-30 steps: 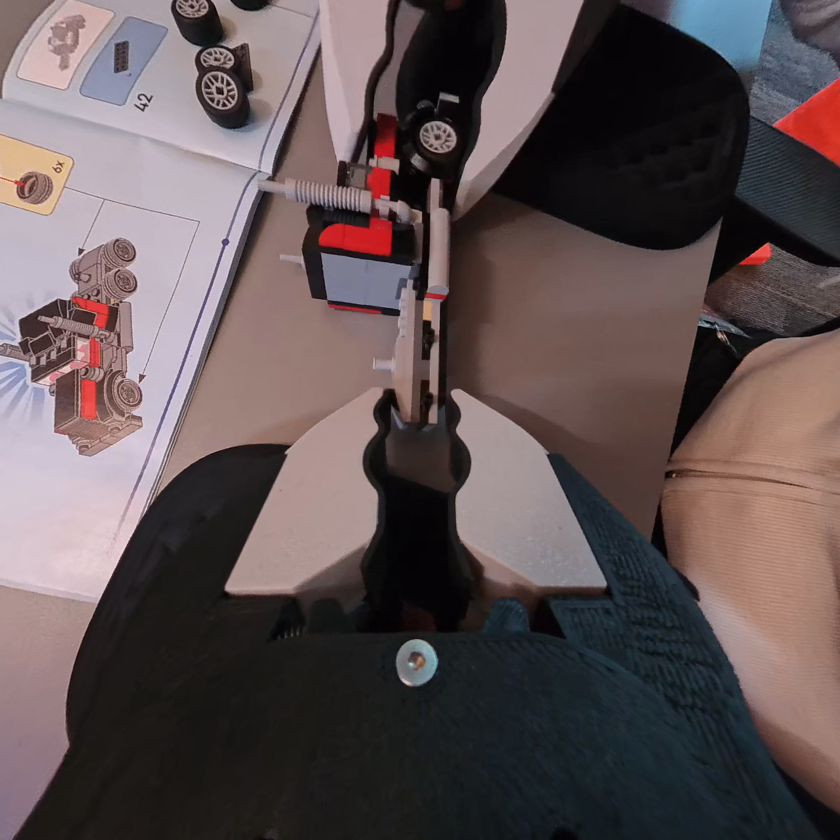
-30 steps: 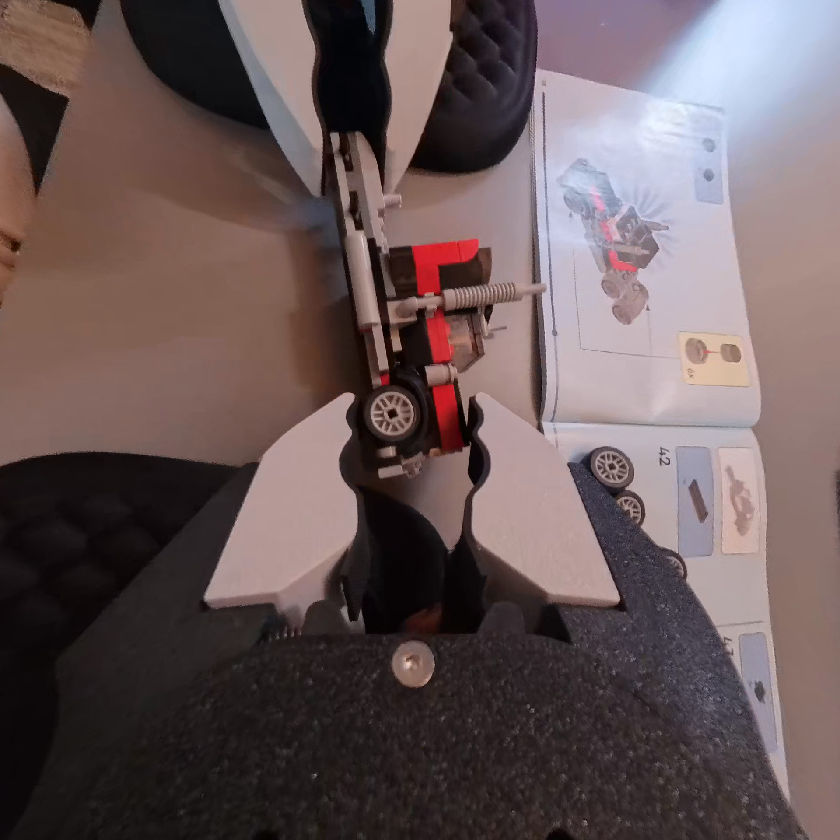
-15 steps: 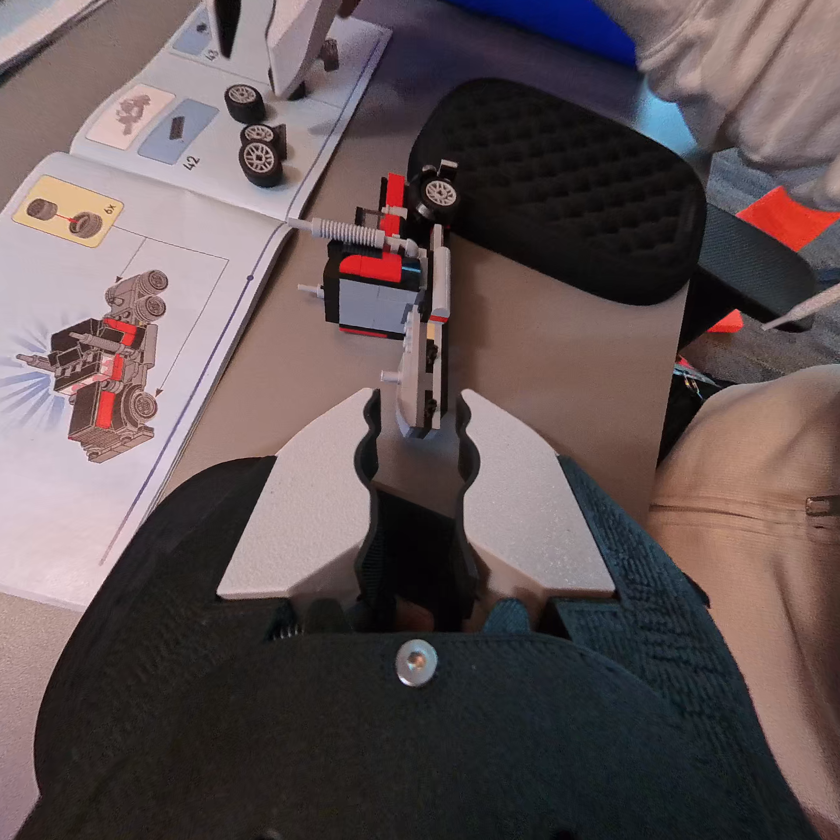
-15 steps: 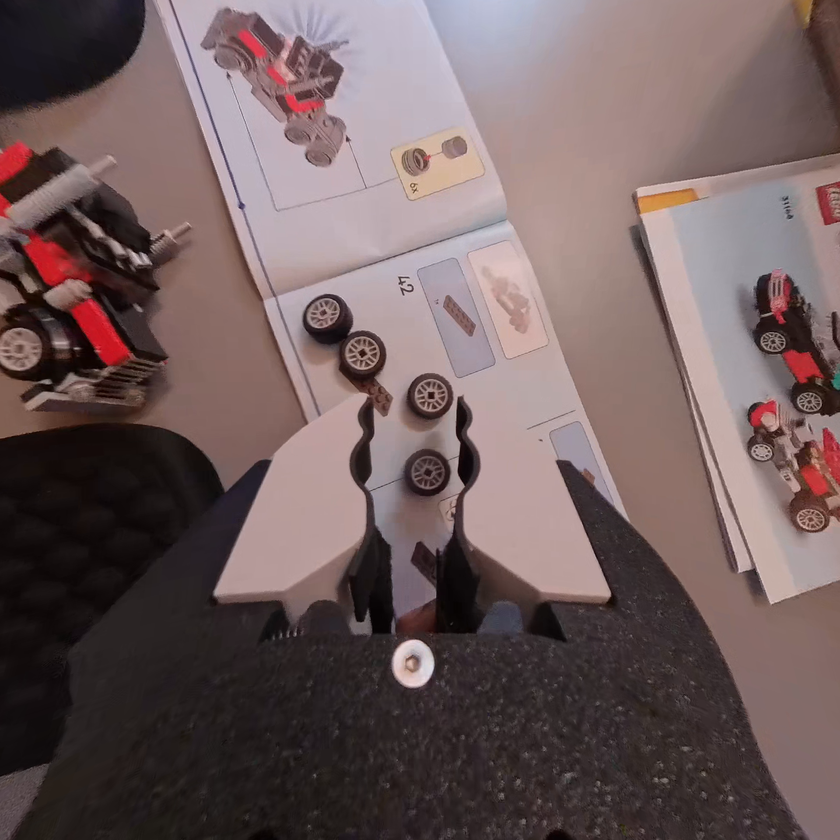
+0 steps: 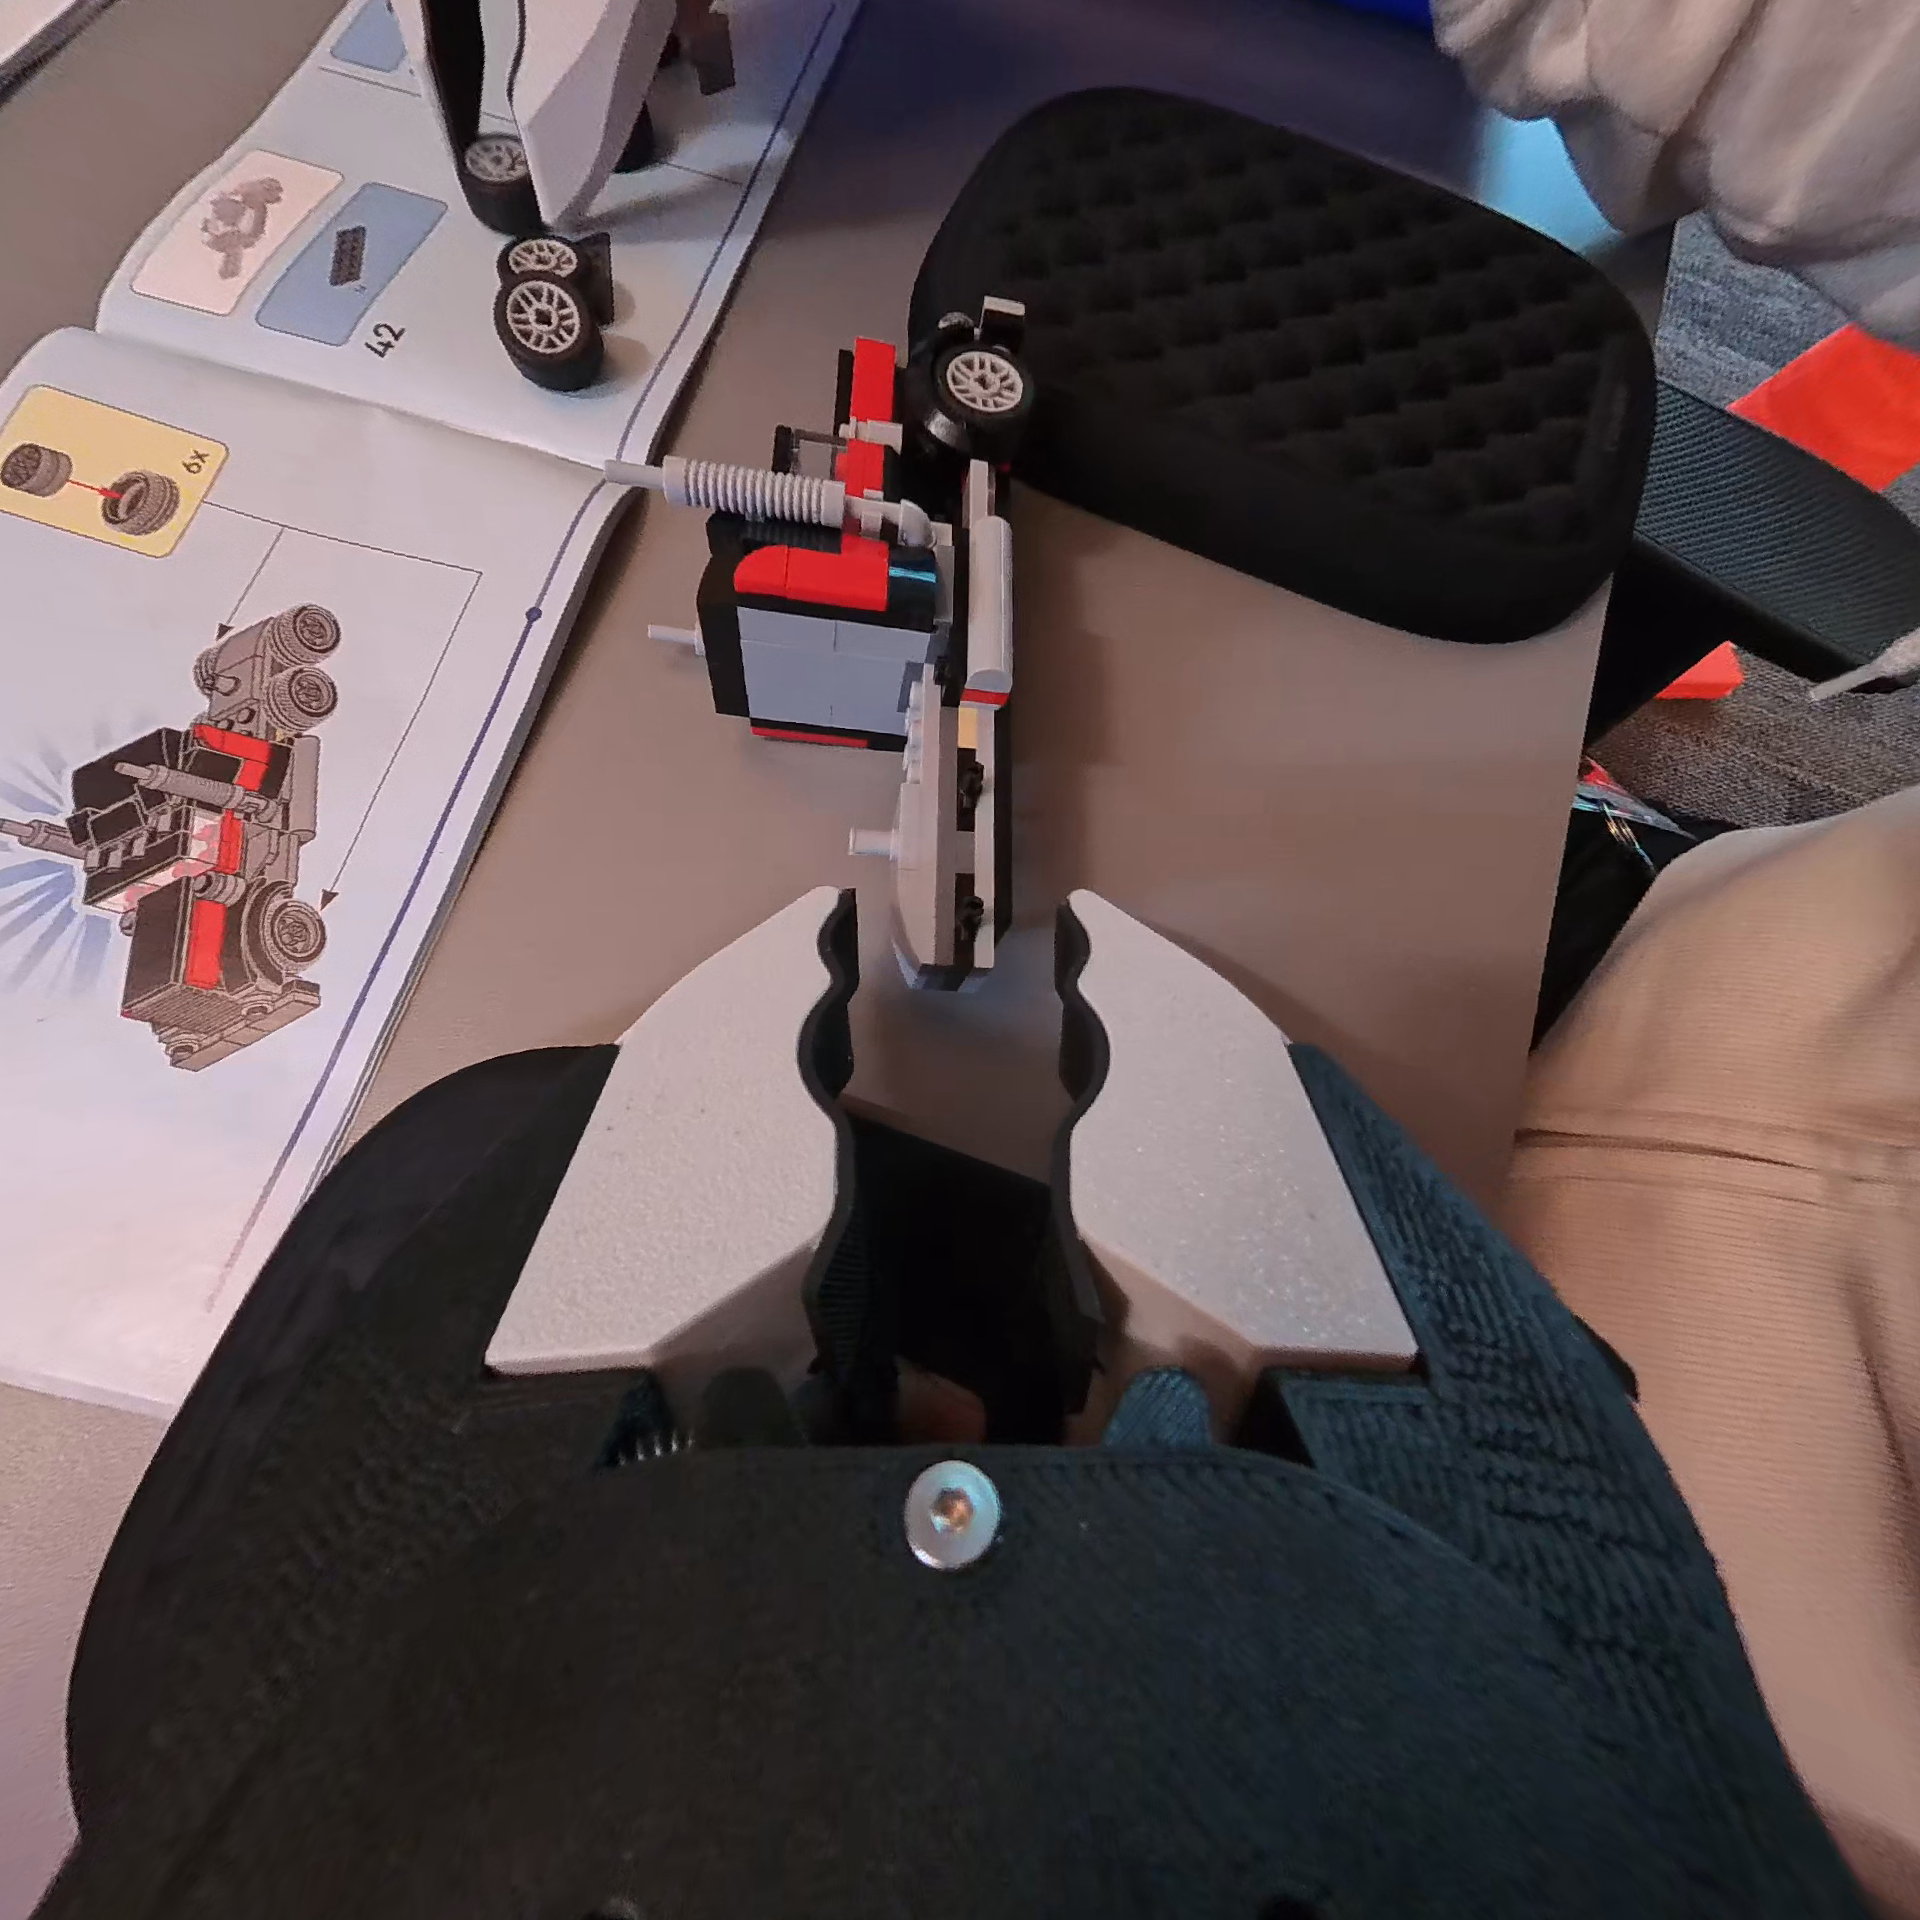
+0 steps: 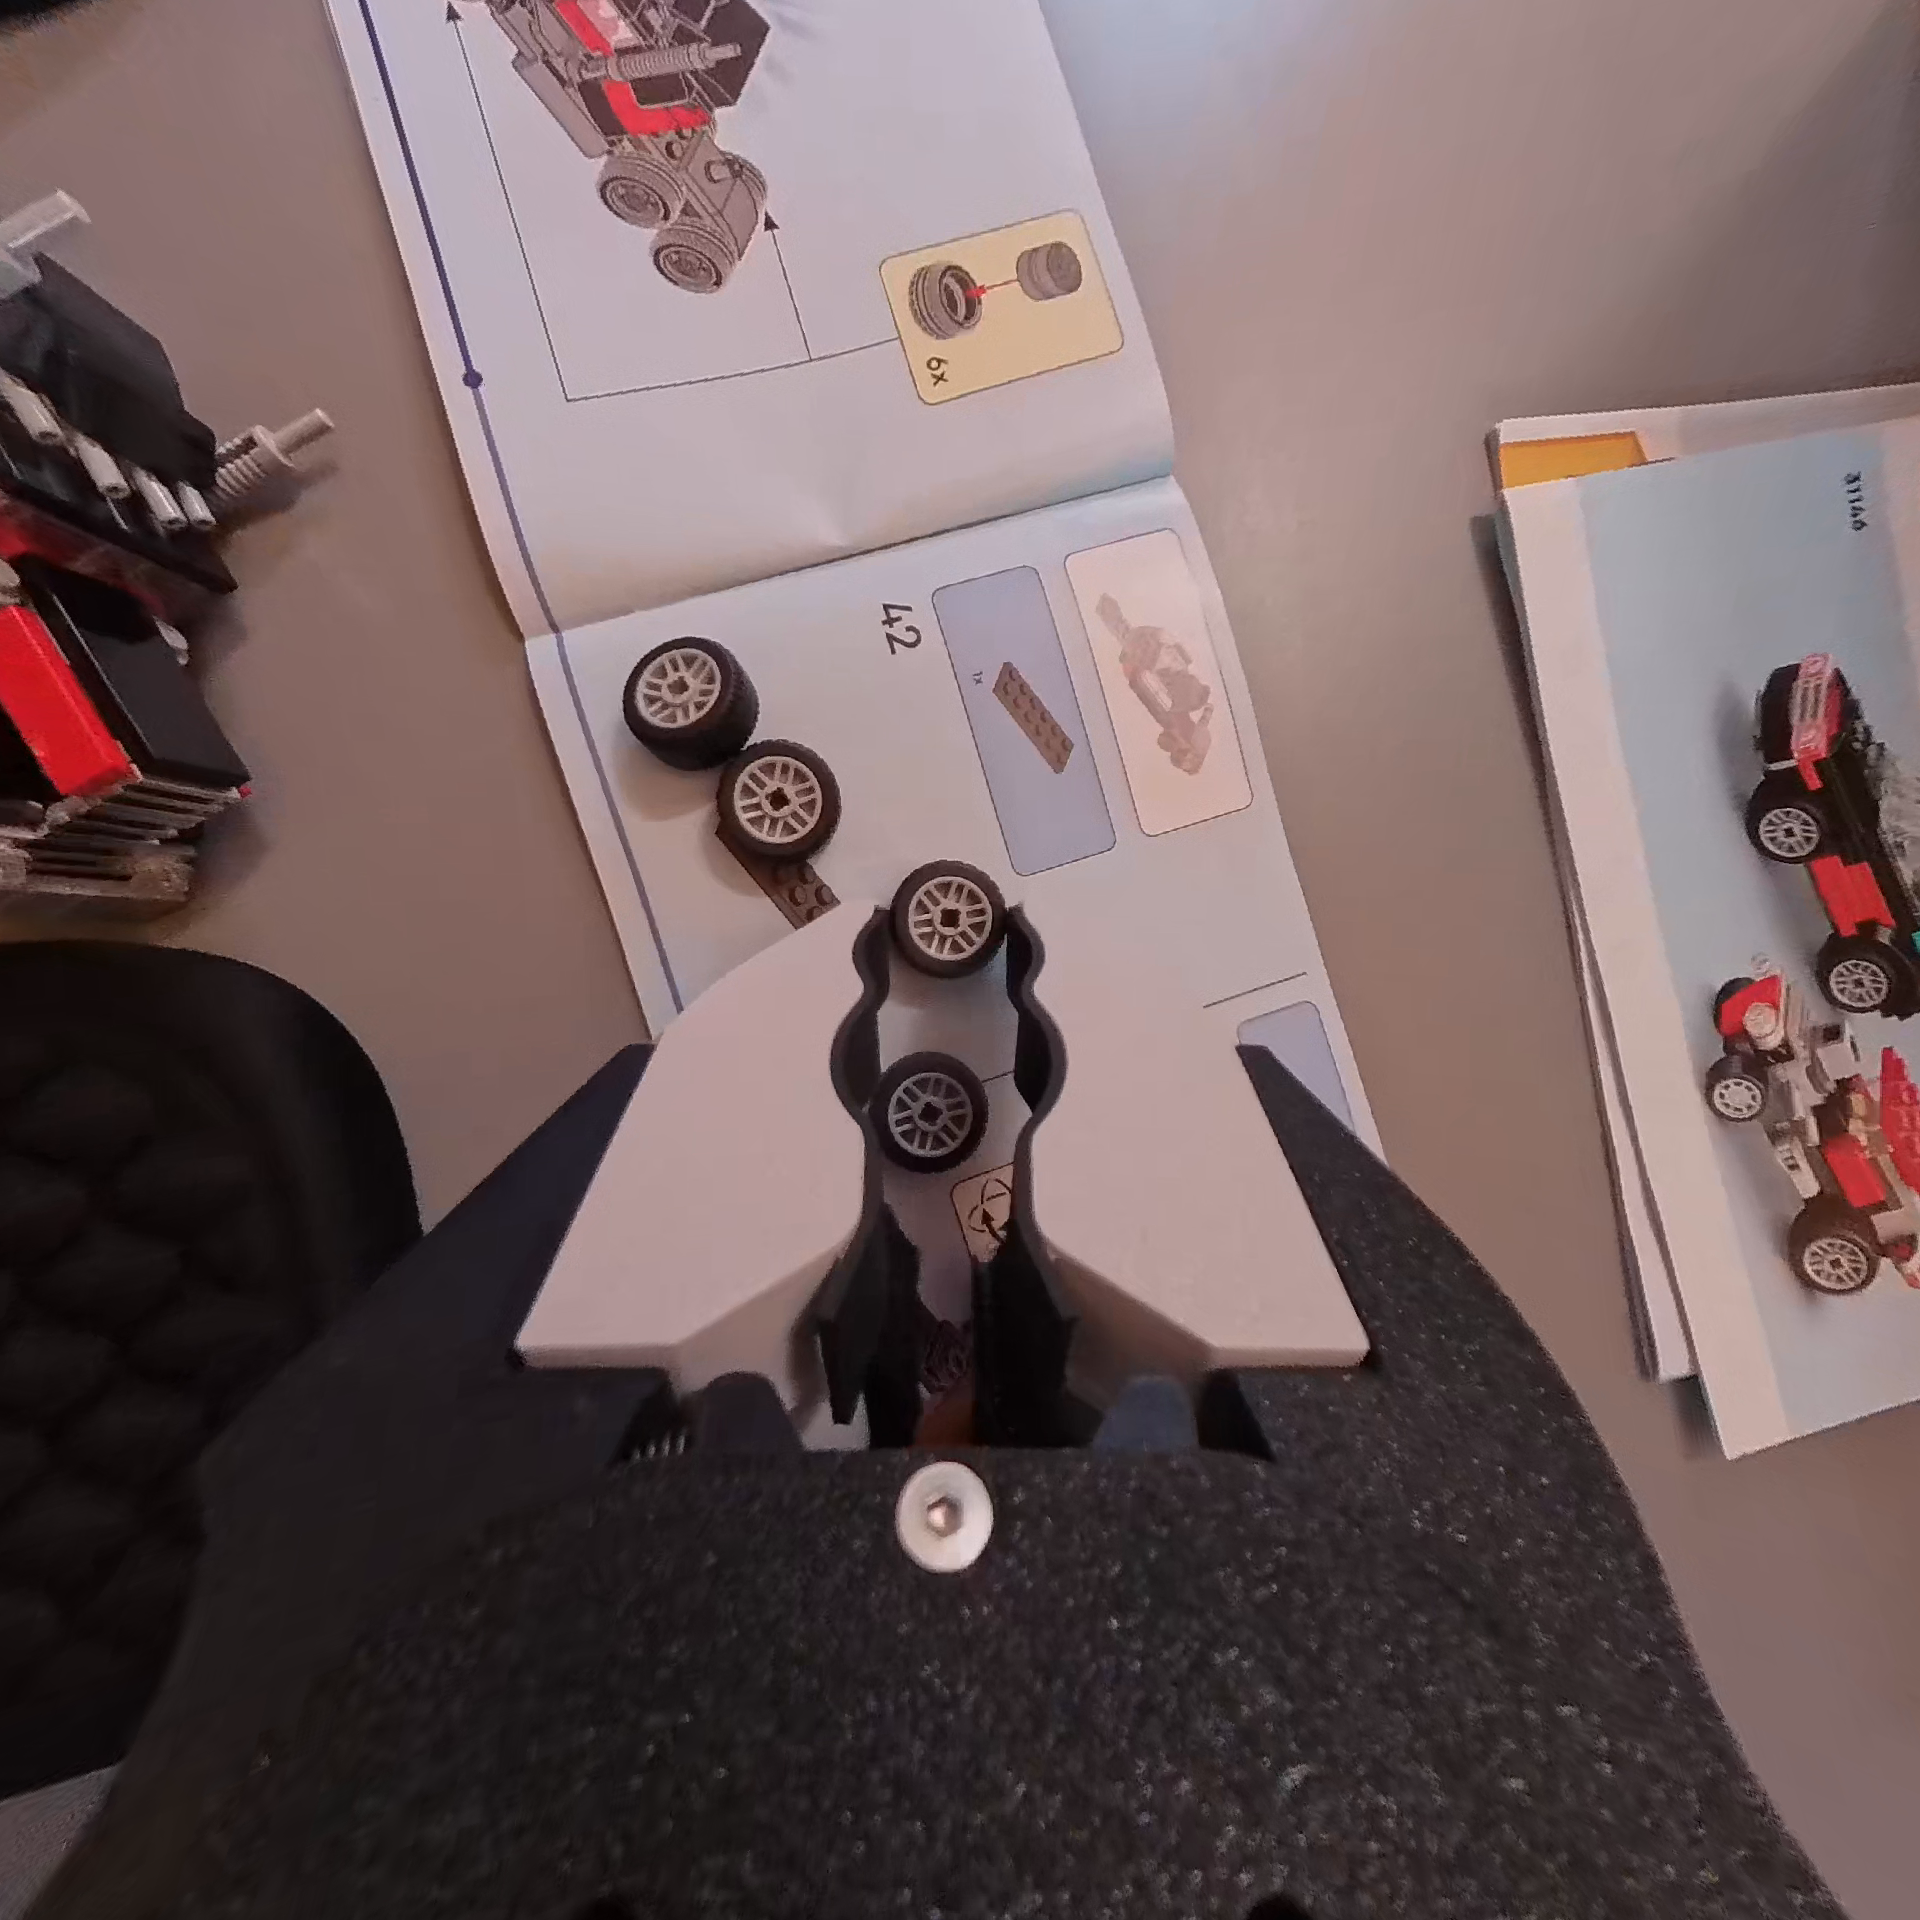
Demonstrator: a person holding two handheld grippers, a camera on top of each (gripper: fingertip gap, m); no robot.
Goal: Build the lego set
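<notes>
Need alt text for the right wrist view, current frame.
The right gripper hangs open over an open instruction booklet on a grey table, its fingertips on either side of a loose wheel. Three more wheels lie on the page, a partly built truck sits at left, and more booklets at right.

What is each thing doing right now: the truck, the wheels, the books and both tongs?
Red, black and grey lego truck: on its side on the table, one wheel fitted, not held.
Left tongs: open, around the truck's rear end.
Right tongs: open, either side of one loose wheel.
Four loose black wheels with grey hubs: lying on the booklet.
Open instruction booklet: lying flat.
Closed booklets: stacked.
</notes>
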